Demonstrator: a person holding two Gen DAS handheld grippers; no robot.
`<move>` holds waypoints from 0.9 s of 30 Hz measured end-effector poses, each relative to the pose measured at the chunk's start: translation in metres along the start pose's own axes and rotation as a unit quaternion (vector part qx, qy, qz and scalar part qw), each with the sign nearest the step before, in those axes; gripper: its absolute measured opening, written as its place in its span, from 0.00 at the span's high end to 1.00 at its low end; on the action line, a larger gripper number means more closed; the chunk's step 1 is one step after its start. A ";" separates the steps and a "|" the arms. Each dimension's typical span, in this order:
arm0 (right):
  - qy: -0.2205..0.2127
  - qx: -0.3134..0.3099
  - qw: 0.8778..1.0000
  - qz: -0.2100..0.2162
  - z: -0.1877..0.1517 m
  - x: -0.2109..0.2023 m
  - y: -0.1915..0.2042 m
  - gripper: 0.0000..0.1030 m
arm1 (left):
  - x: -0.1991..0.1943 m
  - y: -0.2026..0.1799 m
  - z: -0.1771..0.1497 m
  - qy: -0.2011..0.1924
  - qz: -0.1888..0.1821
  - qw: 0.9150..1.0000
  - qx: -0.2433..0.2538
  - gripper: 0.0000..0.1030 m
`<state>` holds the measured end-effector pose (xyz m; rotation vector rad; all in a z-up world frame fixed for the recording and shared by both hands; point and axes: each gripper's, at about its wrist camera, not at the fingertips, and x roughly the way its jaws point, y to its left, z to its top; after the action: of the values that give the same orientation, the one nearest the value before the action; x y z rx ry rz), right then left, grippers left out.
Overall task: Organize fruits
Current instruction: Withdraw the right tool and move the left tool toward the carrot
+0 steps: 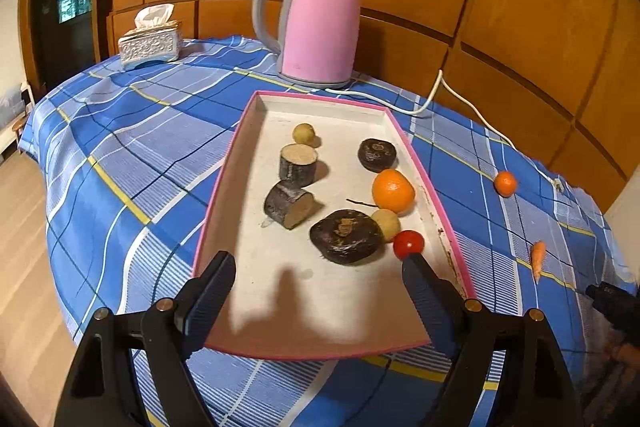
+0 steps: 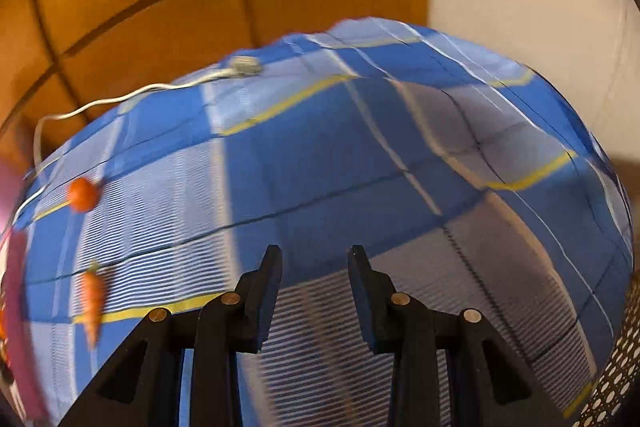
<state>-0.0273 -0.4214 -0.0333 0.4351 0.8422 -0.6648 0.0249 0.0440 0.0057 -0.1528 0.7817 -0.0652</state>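
Now your right claw [image 2: 315, 267] hangs over bare cloth with its jaws narrowly parted and nothing between them, while the carrot [image 2: 91, 301] lies well off to its left, long axis running roughly along the claw's pointing line, tip toward you. Beyond it, the small orange [image 2: 83, 194] sits farther out on the table [image 2: 360, 167], also left of that claw. Your left claw [image 1: 320, 279] is spread wide over the near end of the tray [image 1: 224, 179], pinching nothing, so the right looks nearer both strays.

Blue plaid-covered table [image 1: 160, 131]; directly on it: pink-rimmed tray [image 1: 224, 179], pink kettle [image 1: 320, 23], tissue box [image 1: 150, 45], tangerine [image 1: 505, 183], small carrot [image 1: 538, 259], white cord [image 1: 452, 95].
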 end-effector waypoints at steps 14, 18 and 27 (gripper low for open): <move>-0.035 -0.042 0.998 -0.027 -0.010 0.008 0.010 0.48 | 0.009 -0.057 0.019 0.005 -0.063 0.996 0.068 0.17; -0.037 -0.044 0.998 -0.029 -0.011 0.009 0.012 0.47 | 0.011 -0.079 0.023 0.008 -0.086 0.993 0.086 0.17; -0.039 -0.041 0.998 -0.026 -0.011 0.010 0.011 0.47 | 0.021 -0.146 0.022 0.032 -0.147 0.979 0.137 0.17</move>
<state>-0.0209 -0.4101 -0.0467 0.3127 0.8053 -0.6879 0.0554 -0.0999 0.0298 -0.0031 0.8010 -0.4573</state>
